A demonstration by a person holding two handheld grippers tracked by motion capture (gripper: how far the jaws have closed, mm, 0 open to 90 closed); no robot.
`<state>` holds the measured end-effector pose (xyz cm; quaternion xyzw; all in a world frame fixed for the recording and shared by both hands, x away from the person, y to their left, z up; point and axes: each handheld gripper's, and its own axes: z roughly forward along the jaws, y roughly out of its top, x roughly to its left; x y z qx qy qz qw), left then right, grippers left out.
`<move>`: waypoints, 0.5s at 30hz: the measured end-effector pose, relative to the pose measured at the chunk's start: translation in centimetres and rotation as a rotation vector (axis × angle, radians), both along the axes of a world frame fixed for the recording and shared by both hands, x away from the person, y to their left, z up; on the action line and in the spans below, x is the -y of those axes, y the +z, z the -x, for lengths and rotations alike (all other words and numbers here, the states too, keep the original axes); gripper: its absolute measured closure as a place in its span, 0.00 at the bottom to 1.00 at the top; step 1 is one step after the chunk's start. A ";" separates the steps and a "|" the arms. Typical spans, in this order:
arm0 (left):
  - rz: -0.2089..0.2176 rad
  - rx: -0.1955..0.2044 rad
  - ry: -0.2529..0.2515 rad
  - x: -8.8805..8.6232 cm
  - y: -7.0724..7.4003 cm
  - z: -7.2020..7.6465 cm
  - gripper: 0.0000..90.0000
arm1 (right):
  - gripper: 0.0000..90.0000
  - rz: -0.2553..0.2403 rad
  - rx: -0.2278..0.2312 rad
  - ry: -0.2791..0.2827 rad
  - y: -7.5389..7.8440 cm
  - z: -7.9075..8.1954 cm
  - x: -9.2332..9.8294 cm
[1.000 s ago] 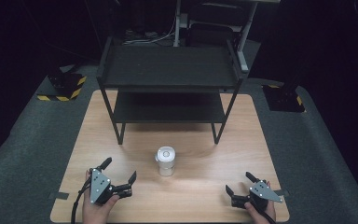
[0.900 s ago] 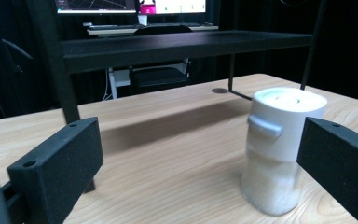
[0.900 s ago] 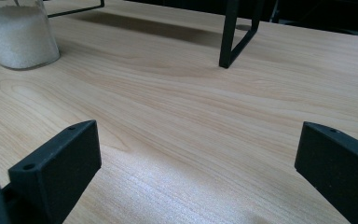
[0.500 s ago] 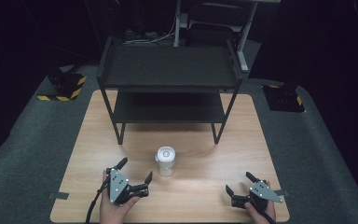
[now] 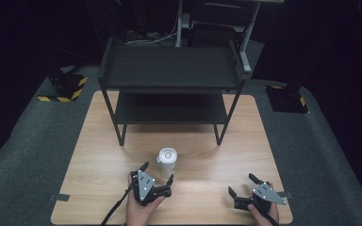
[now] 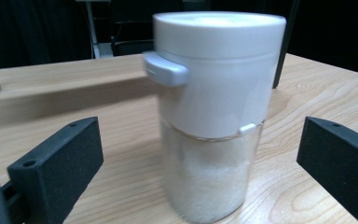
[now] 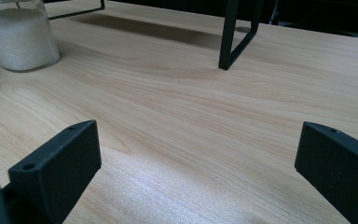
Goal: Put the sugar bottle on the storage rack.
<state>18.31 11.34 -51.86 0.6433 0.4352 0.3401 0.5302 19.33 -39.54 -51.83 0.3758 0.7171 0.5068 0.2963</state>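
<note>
1. On the light wooden table (image 5: 99, 155), near its front-centre, stands a clear cylindrical jar with a white plastic lid, partly filled with white granules (image 5: 167, 161). It is upright and rests directly on the tabletop, in front of the black two-tier metal shelf rack (image 5: 169, 70) and apart from it.

2. Left gripper (image 5: 156, 173): held in the person's left hand (image 5: 139, 209), positioned just in front of the jar. Its jaws are spread wide and grip nothing. One jaw tip lies to the left of the jar, the other just beside its front right.

3. Left gripper view: the jar (image 6: 214, 112) stands centred between the two black jaws. Clear table surface is visible on both sides between the jaws and the glass, so neither jaw touches the jar. The white lid carries a small flip tab on its left side; the granules fill the lower portion of the glass.

4. Right gripper (image 5: 242, 186): held in the person's right hand (image 5: 264, 212) near the front right part of the table, well apart from the jar. Its jaws are spread wide and hold nothing.

5. Right gripper view: bare wood grain lies between the jaws. The base of the jar (image 7: 21, 39) appears at the upper left, far beyond the left jaw. A leg of the rack (image 7: 235, 35) stands on the table at upper centre.
</note>
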 end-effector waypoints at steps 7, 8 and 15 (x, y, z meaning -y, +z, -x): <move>0.031 -0.002 0.067 2.9 -0.7 -0.7 0.01 | 0.00 -0.003 0.003 0.004 -0.1 0.0 0.1; 0.031 -0.002 0.067 2.9 -0.7 -0.7 0.01 | 0.00 -0.003 0.003 0.004 -0.1 0.0 0.1; 0.015 0.029 0.139 5.1 -1.0 -1.2 0.14 | 0.00 -0.001 0.010 0.014 -0.1 0.0 0.2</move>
